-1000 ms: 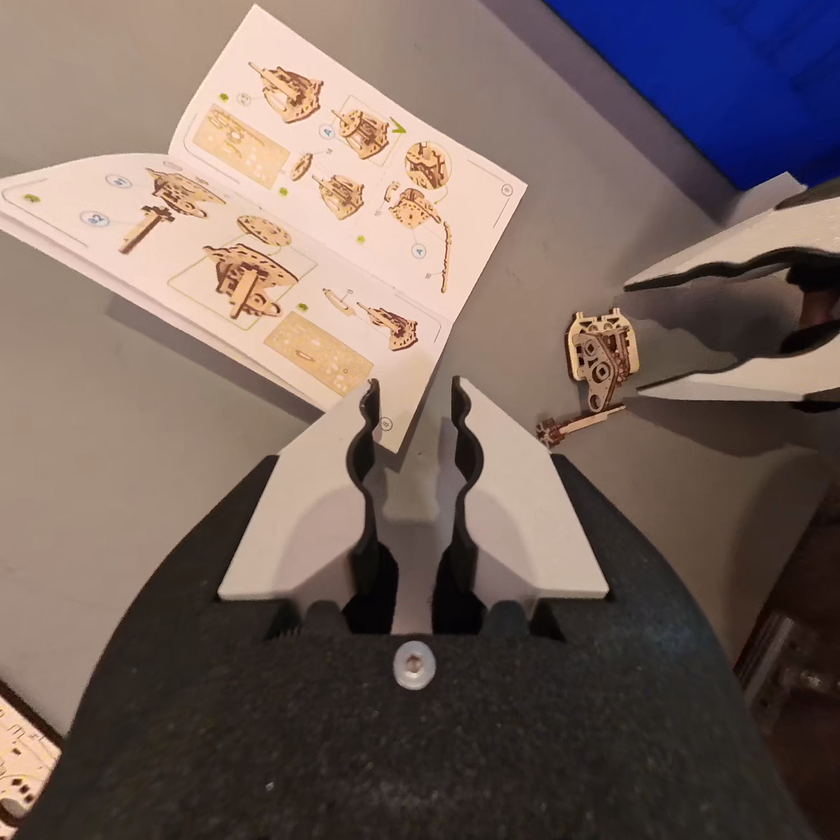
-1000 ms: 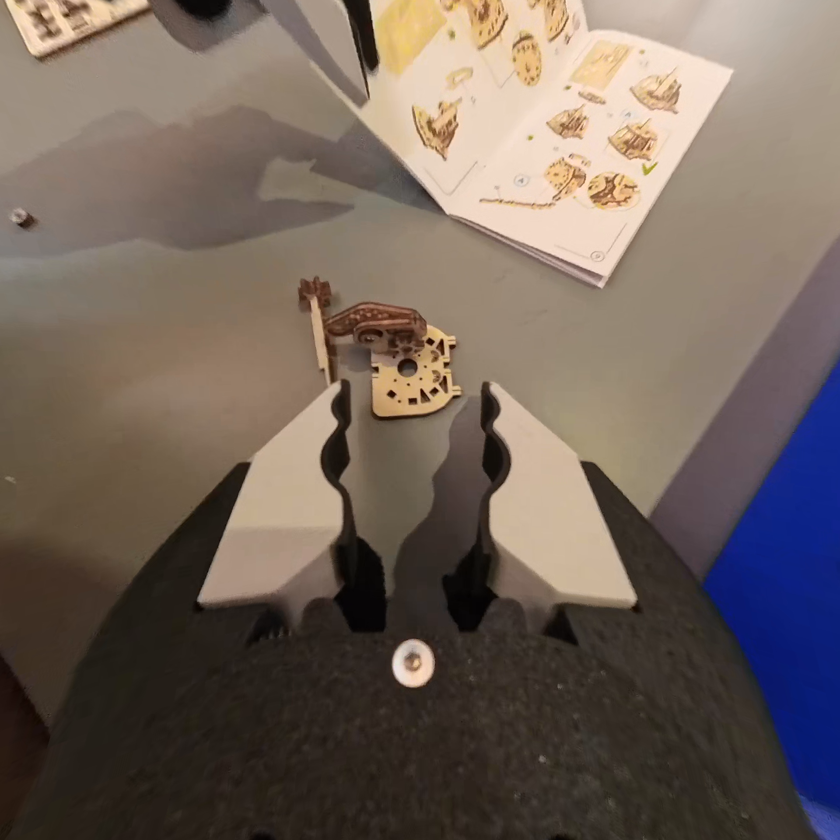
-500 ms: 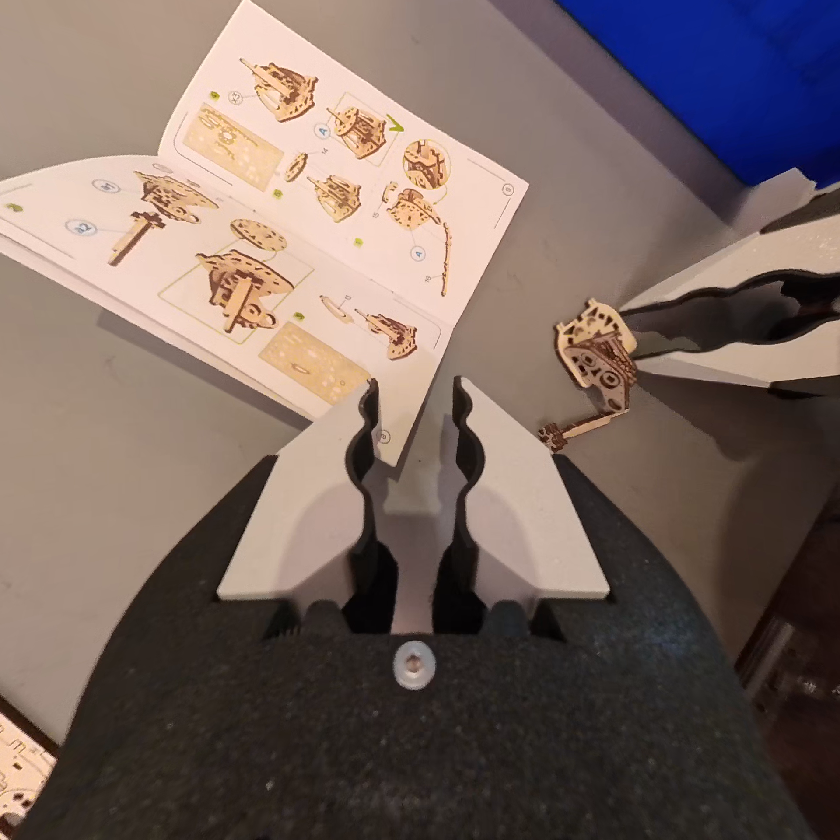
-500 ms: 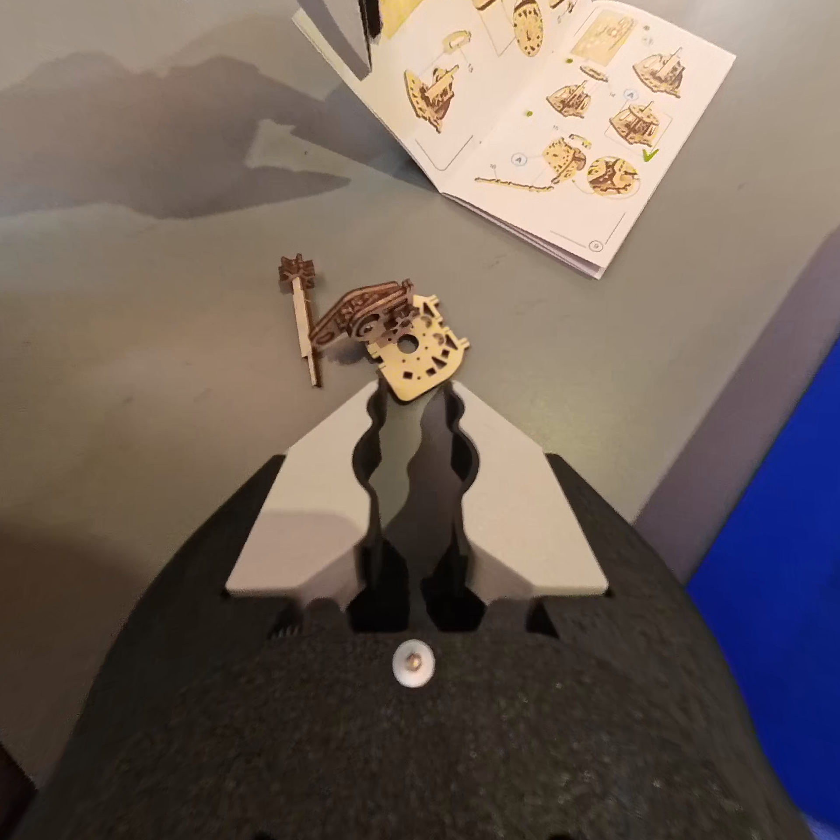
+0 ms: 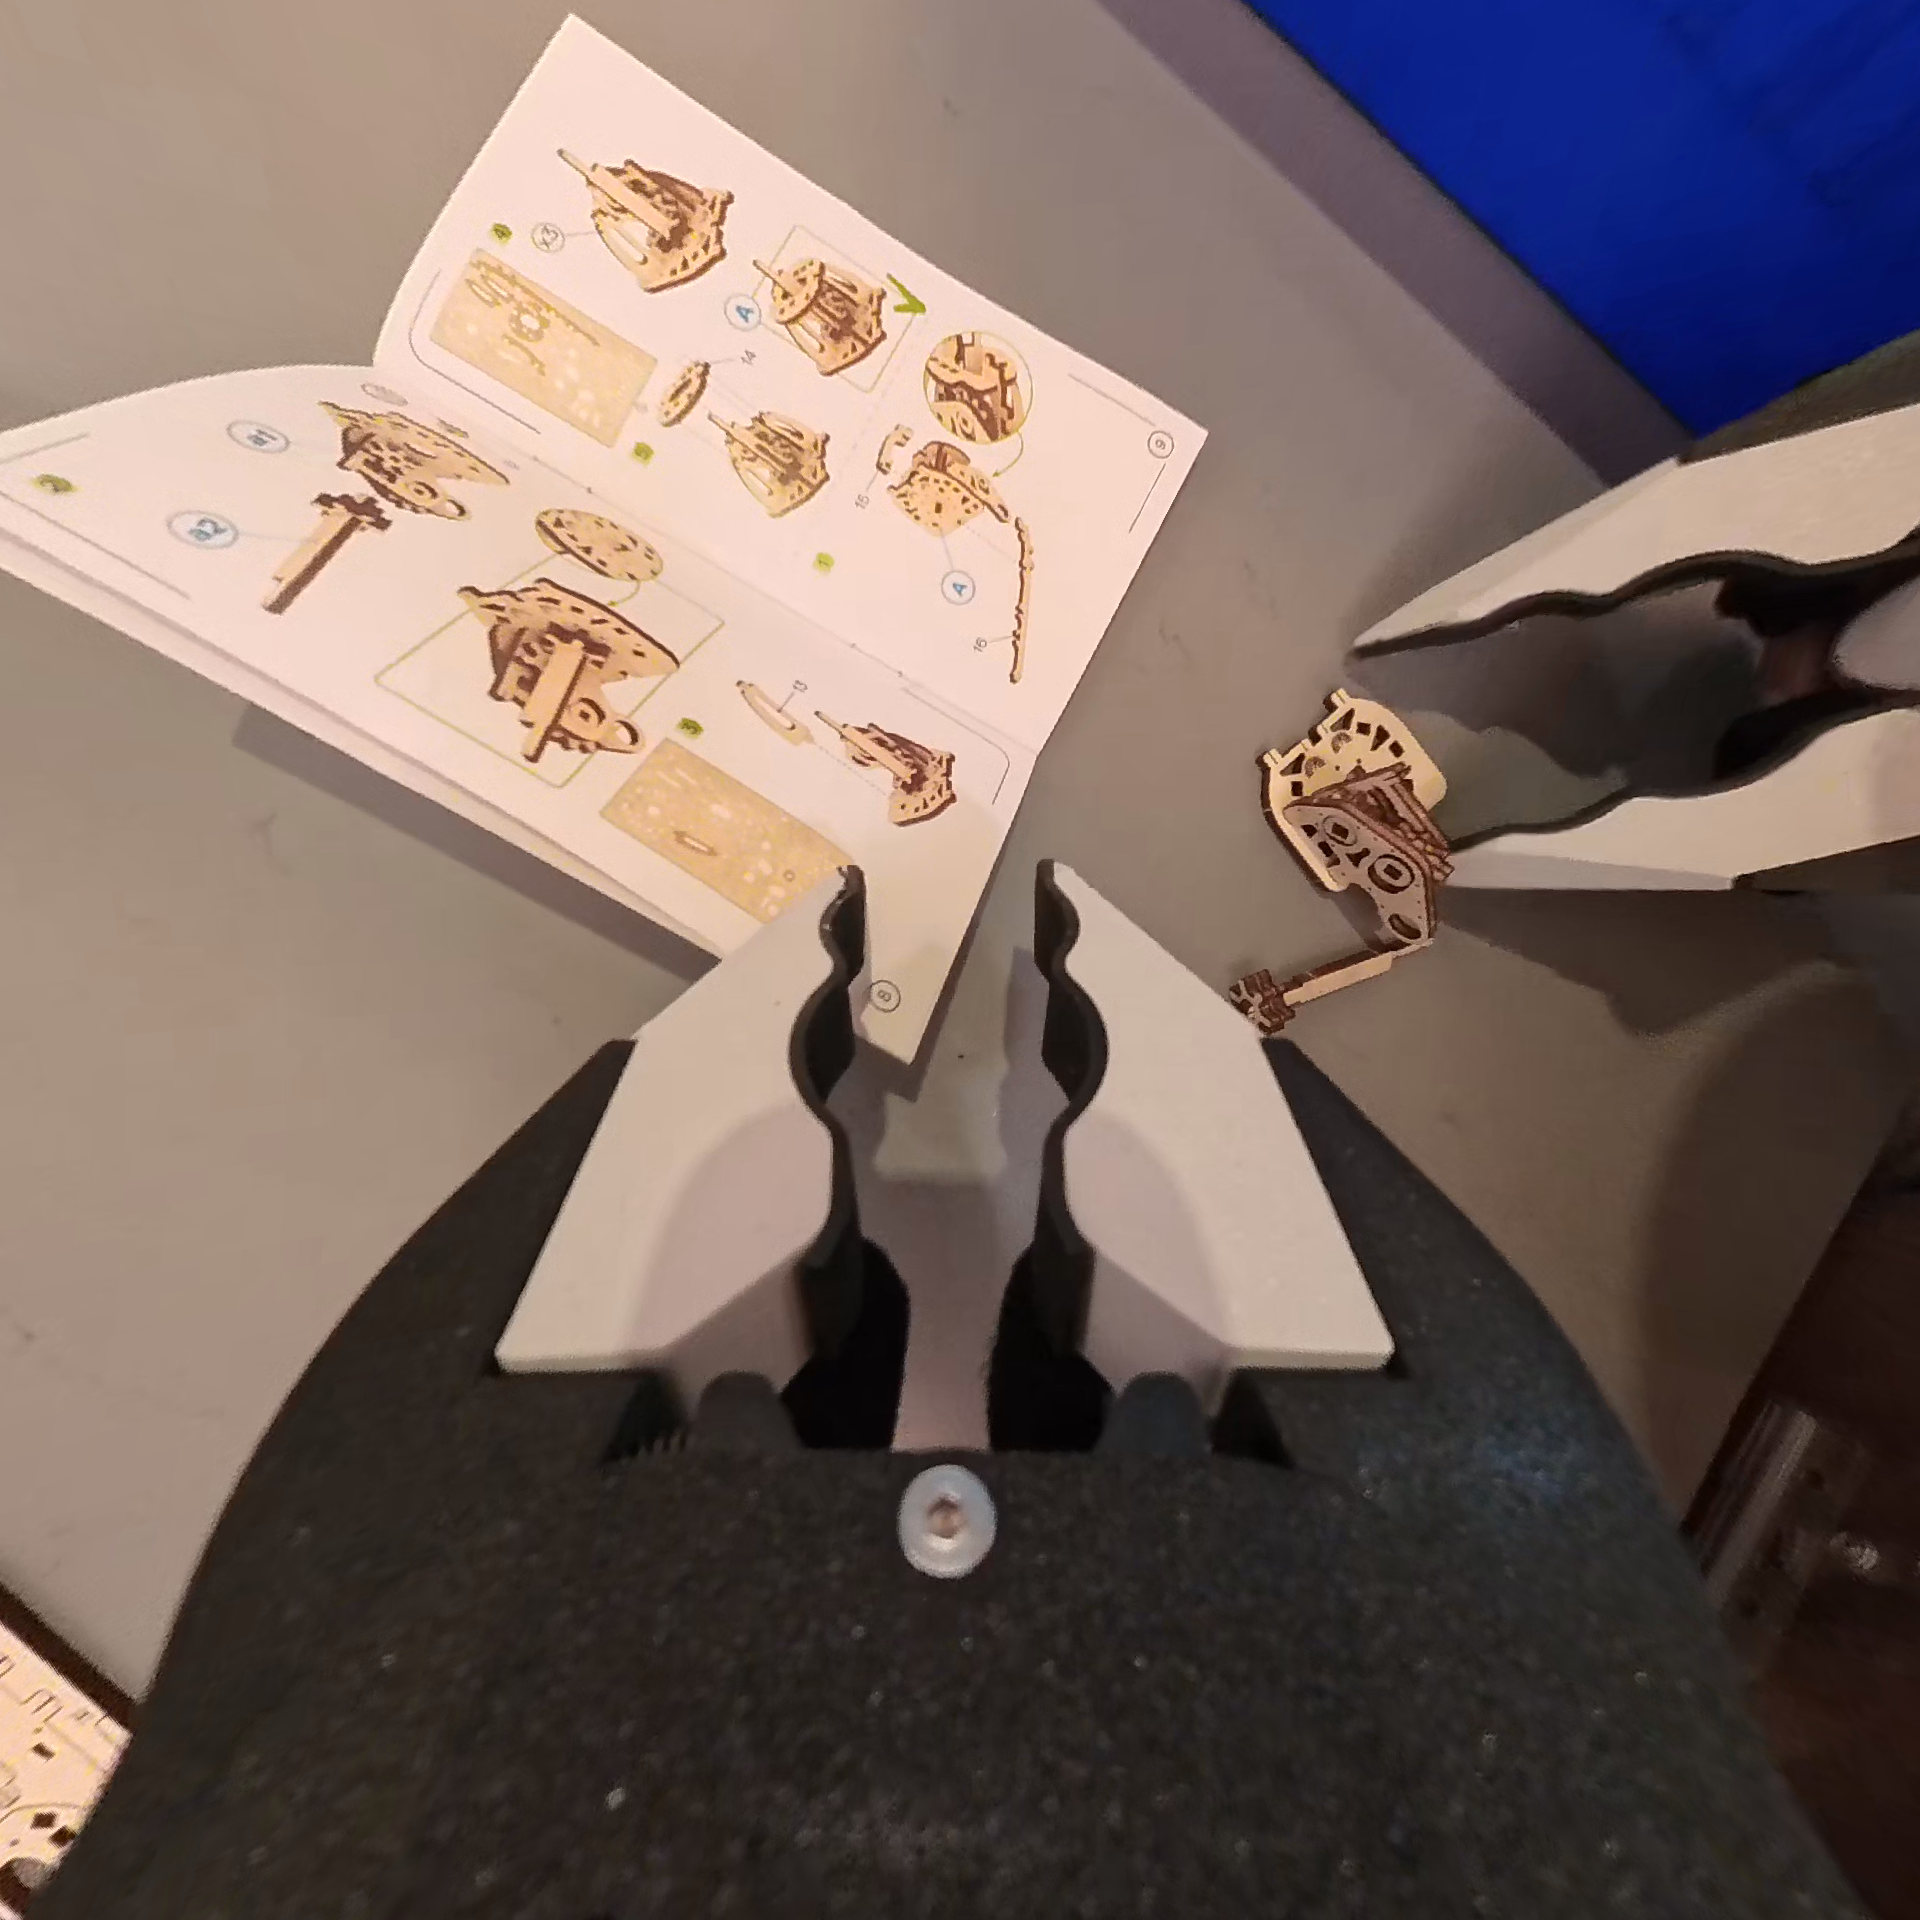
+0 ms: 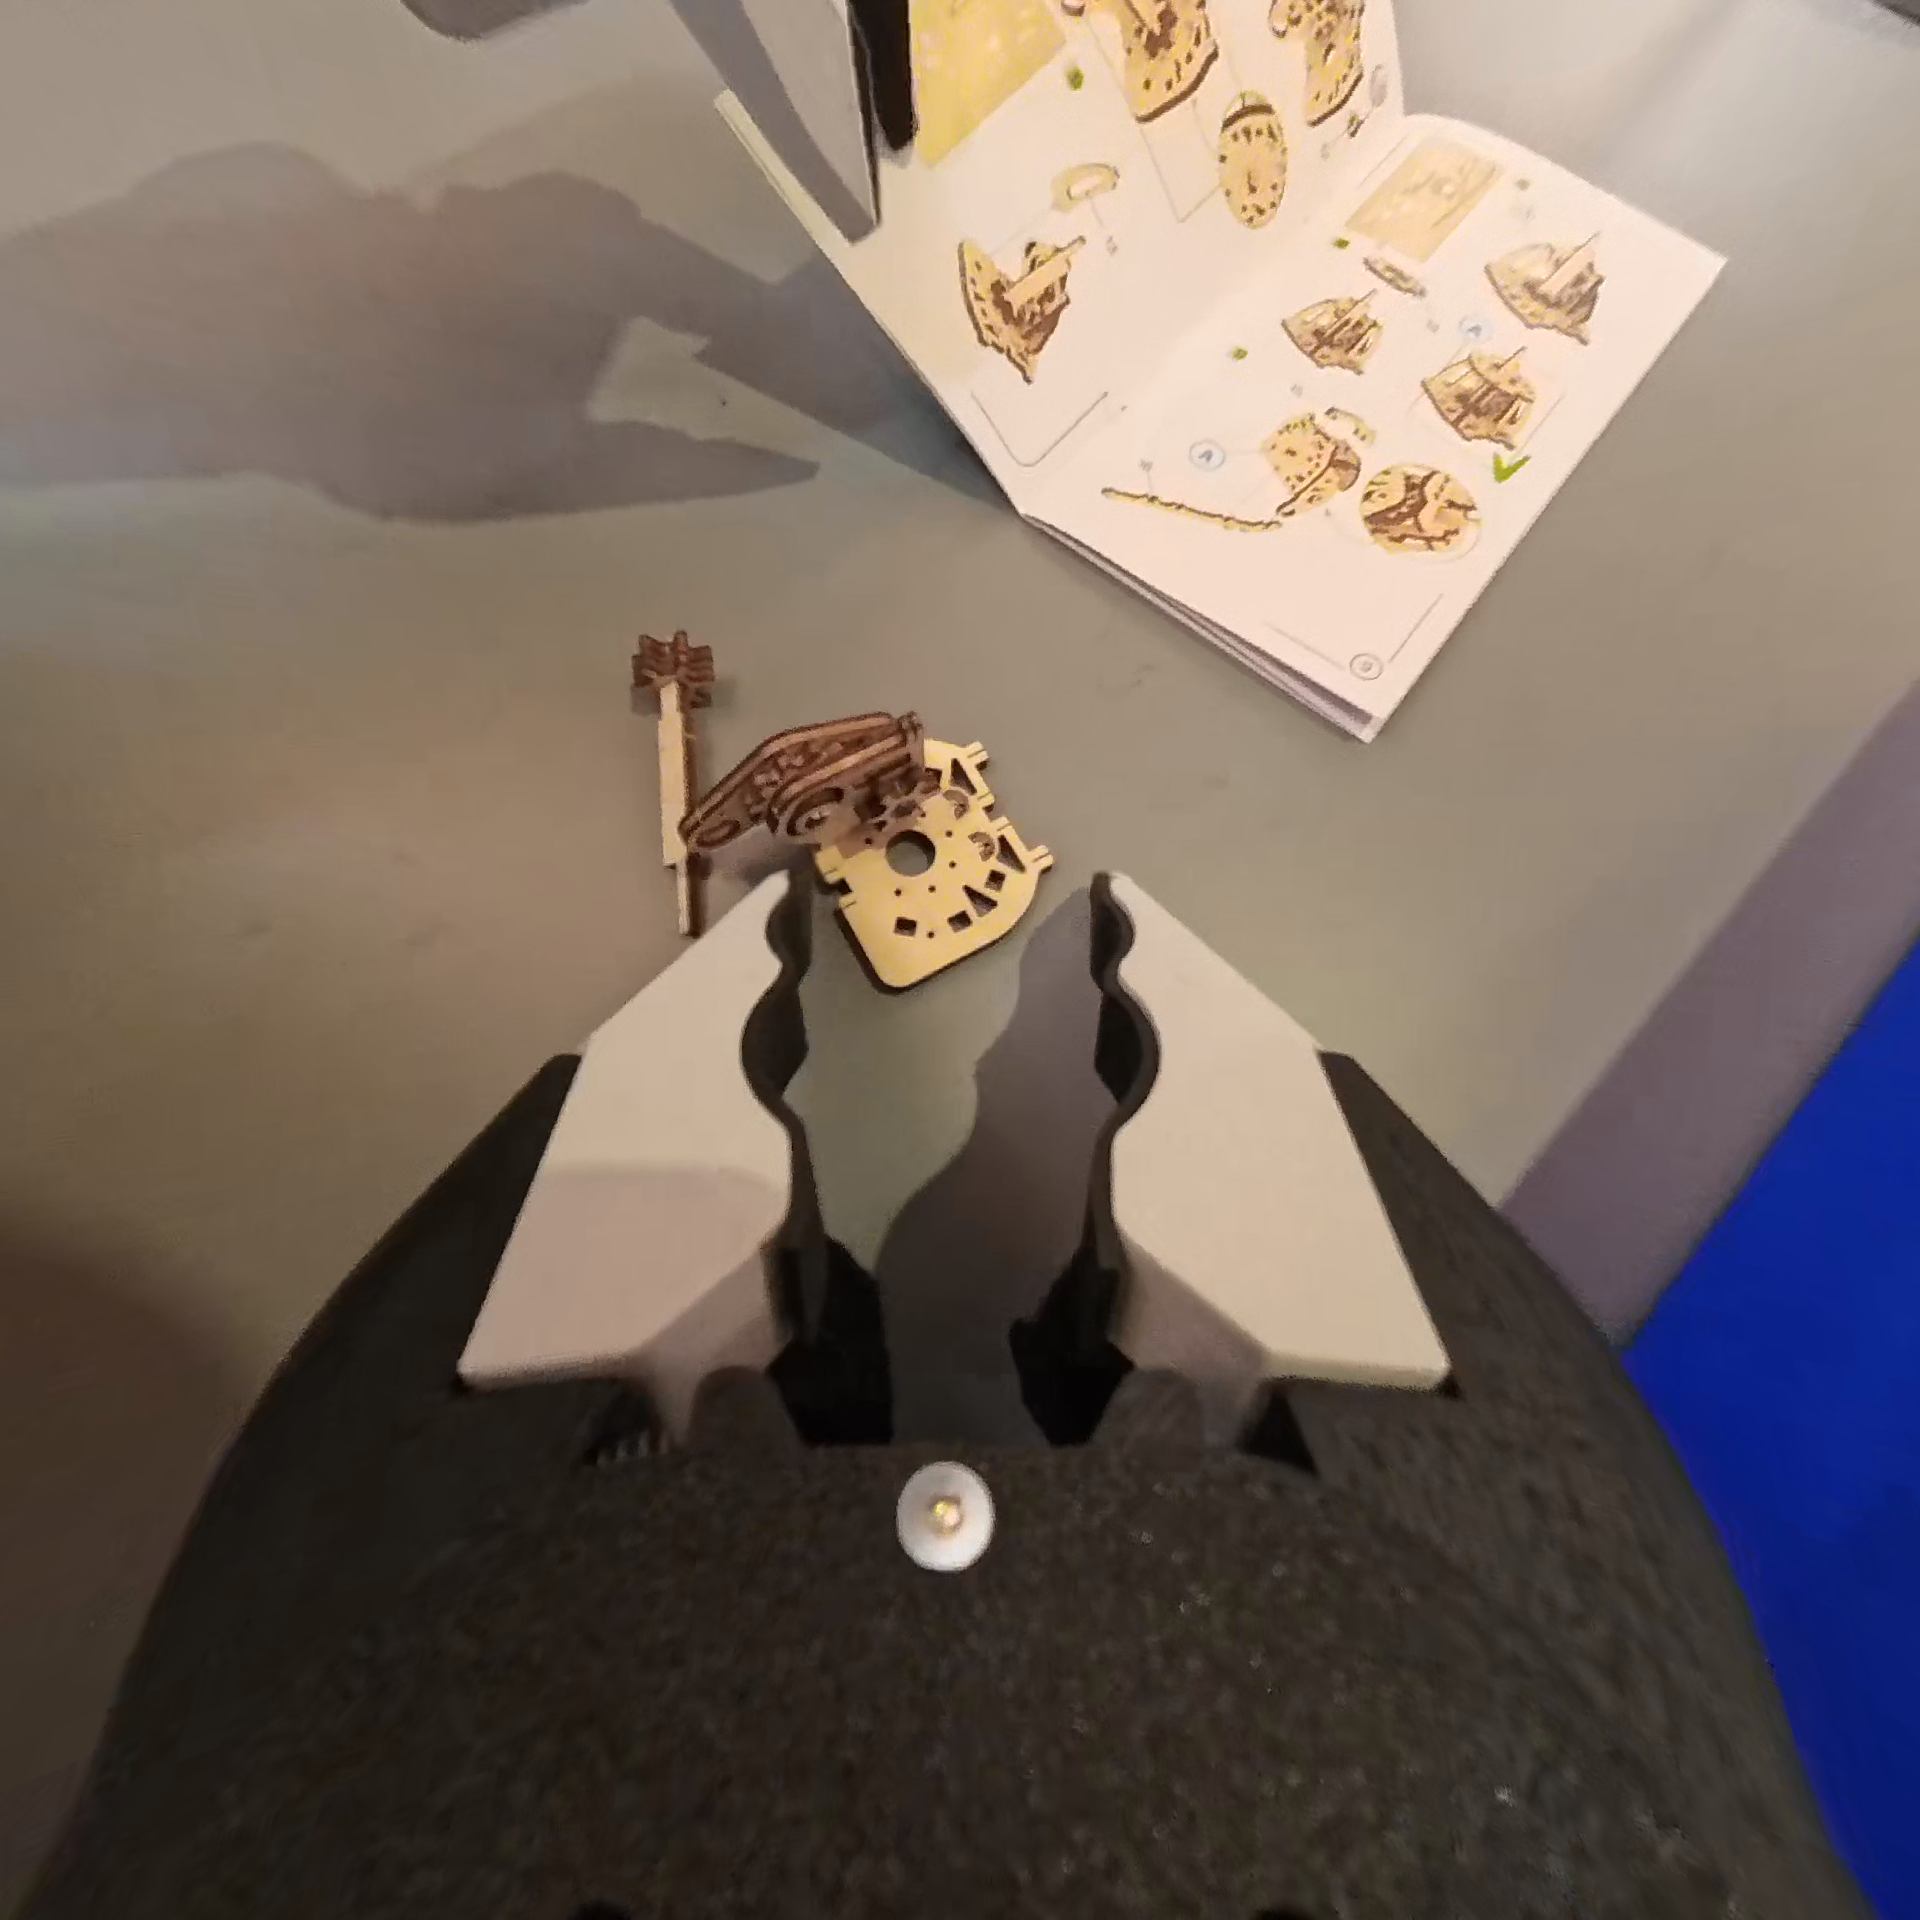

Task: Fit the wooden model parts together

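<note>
A small wooden assembly lies on the grey table: a pale perforated plate [image 6: 935, 904] with a dark carved piece [image 6: 800, 790] standing on it. A thin wooden stick with a gear-shaped head [image 6: 675, 769] lies just left of it. My right gripper [image 6: 940, 904] is open, and the plate's near edge sits between its fingertips. My left gripper [image 5: 948, 904] is open and empty, over the corner of the instruction booklet [image 5: 623, 468]. In the left wrist view the assembly [image 5: 1351, 821] and the stick [image 5: 1309, 977] lie to its right, at the right gripper [image 5: 1403, 764].
The open booklet [image 6: 1351, 364] lies beyond the parts. A blue surface [image 6: 1787, 1247] lies past the table's edge on the right. A wooden parts sheet [image 5: 42, 1766] shows at the bottom left of the left wrist view. The left gripper's finger [image 6: 821, 94] shows at the top. The tips of one gripper are about 12 cm away from the tips of the other.
My right gripper narrowed around the plate's near edge, which turned the plate, and has now opened wide again. The left gripper has hardly moved.
</note>
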`<action>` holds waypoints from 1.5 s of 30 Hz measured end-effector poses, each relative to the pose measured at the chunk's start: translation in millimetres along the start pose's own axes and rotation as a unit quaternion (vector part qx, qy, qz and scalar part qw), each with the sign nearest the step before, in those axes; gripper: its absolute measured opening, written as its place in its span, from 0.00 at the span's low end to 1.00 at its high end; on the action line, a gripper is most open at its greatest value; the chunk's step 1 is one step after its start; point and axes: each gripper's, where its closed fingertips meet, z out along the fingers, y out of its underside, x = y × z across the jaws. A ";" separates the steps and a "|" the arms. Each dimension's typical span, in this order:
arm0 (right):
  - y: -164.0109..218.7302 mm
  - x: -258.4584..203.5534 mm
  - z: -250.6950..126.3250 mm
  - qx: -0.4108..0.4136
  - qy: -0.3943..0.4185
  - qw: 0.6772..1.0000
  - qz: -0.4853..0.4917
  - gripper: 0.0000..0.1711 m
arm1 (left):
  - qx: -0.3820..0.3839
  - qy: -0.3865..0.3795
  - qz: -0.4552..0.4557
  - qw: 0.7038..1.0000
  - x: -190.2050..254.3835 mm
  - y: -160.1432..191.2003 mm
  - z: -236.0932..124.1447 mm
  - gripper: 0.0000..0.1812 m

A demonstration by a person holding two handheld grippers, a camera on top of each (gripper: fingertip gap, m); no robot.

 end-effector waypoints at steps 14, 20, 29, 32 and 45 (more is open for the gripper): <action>1.5 -18.6 -4.3 0.004 -0.045 0.999 0.030 0.30 | -0.002 0.006 0.002 1.000 2.2 4.0 -1.9 0.17; -2.1 -11.8 -0.3 0.011 -0.020 1.000 0.002 0.32 | 0.002 0.013 -0.005 1.000 5.9 5.2 -3.2 0.17; -3.8 -9.8 3.9 0.006 -0.023 1.000 0.014 0.27 | 0.014 0.016 0.004 1.000 15.9 1.0 -11.6 0.17; -2.0 -8.1 1.6 0.007 -0.022 1.000 0.019 0.28 | 0.016 0.016 0.008 1.000 19.5 1.1 -14.1 0.17; -3.1 -10.9 2.4 0.007 -0.027 0.999 0.017 0.25 | 0.022 0.023 0.014 0.999 39.7 0.7 -20.5 0.17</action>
